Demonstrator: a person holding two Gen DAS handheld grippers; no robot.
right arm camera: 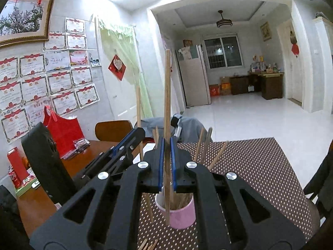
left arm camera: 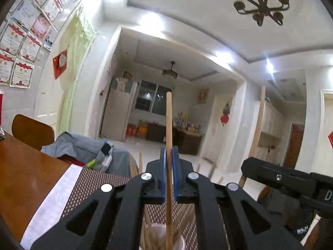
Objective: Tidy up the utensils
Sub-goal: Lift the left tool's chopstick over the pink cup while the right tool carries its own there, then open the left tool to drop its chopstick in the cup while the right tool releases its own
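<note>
My left gripper [left arm camera: 169,152] is shut on a wooden chopstick [left arm camera: 168,125] held upright, its lower end over a pink cup [left arm camera: 158,231] that holds several chopsticks. My right gripper [right arm camera: 167,143] is shut on another upright wooden chopstick [right arm camera: 167,95], its lower end beside the front of the pink cup [right arm camera: 181,214]. The cup stands on a brown dotted placemat [right arm camera: 249,166] with several chopsticks [right arm camera: 205,143] leaning in it. The left gripper shows in the right wrist view [right arm camera: 127,143], and the right gripper in the left wrist view [left arm camera: 245,166] with its chopstick [left arm camera: 258,125].
The wooden table [left arm camera: 25,166] carries a red bag [right arm camera: 62,131], a red can [right arm camera: 13,177] and a black device [right arm camera: 45,162]. Loose chopsticks [right arm camera: 148,244] lie on the mat near me. A chair with grey clothing [left arm camera: 83,145] stands behind the table.
</note>
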